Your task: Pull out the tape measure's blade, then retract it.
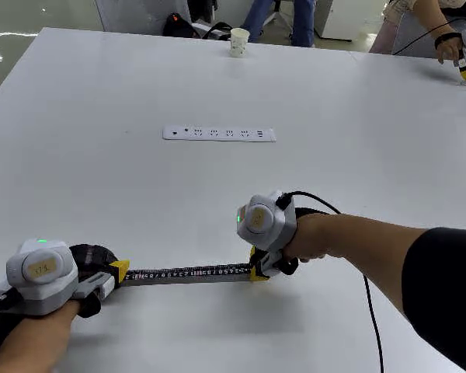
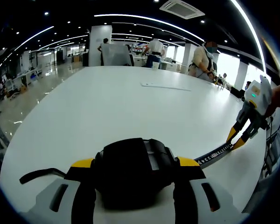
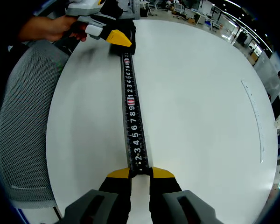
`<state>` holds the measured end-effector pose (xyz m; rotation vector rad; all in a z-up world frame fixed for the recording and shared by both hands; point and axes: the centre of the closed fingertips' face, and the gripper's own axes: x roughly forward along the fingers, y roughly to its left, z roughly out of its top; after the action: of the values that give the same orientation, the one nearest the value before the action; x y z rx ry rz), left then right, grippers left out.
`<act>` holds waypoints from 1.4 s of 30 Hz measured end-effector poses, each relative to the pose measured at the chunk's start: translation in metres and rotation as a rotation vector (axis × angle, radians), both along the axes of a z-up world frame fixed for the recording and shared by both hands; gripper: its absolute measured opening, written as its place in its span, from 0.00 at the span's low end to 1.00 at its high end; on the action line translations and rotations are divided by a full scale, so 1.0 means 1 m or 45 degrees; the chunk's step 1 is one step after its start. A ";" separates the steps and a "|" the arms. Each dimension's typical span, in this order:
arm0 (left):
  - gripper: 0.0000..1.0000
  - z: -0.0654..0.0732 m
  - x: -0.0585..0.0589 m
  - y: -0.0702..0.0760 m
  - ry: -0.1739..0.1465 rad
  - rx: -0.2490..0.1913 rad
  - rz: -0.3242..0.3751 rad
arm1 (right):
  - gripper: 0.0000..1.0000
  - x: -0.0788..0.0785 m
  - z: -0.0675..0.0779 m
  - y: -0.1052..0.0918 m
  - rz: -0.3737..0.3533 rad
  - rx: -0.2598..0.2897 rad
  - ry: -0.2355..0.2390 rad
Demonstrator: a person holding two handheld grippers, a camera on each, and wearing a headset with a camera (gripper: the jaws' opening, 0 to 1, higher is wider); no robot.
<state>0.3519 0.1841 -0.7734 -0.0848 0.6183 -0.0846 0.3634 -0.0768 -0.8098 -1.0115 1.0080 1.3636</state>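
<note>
A black tape measure case sits between the yellow-tipped jaws of my left gripper, which is shut on it at the table's near left. Its dark blade with white numbers runs right across the table to my right gripper, which is shut on the blade's end. In the right gripper view the blade stretches from my right gripper up to the case. From the left gripper view, the blade leads to the right gripper.
A white power strip lies mid-table beyond the blade. A paper cup stands at the far edge. A person's hand works at the far right corner. A grey mesh chair sits beside the table's near edge.
</note>
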 end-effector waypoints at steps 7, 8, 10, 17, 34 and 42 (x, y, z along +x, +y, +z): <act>0.63 0.000 0.000 0.000 0.000 -0.003 0.000 | 0.11 0.000 0.000 0.002 -0.017 0.002 0.004; 0.63 0.000 0.000 0.000 -0.001 -0.003 -0.001 | 0.11 0.000 0.000 0.002 -0.021 0.002 0.005; 0.63 0.000 0.000 0.000 -0.002 -0.002 -0.001 | 0.11 0.000 0.000 0.002 -0.023 0.001 0.005; 0.63 0.000 0.000 0.000 0.004 -0.001 -0.004 | 0.11 0.000 0.000 0.004 -0.024 -0.003 0.003; 0.63 0.000 0.001 0.002 0.011 -0.001 -0.006 | 0.11 -0.001 0.000 0.008 -0.033 0.014 0.008; 0.63 -0.001 0.002 0.002 0.016 -0.002 -0.006 | 0.11 0.000 0.000 0.009 -0.028 0.010 0.008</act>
<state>0.3538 0.1864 -0.7740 -0.0854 0.6313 -0.0892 0.3629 -0.0676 -0.8101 -0.9884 1.0145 1.3526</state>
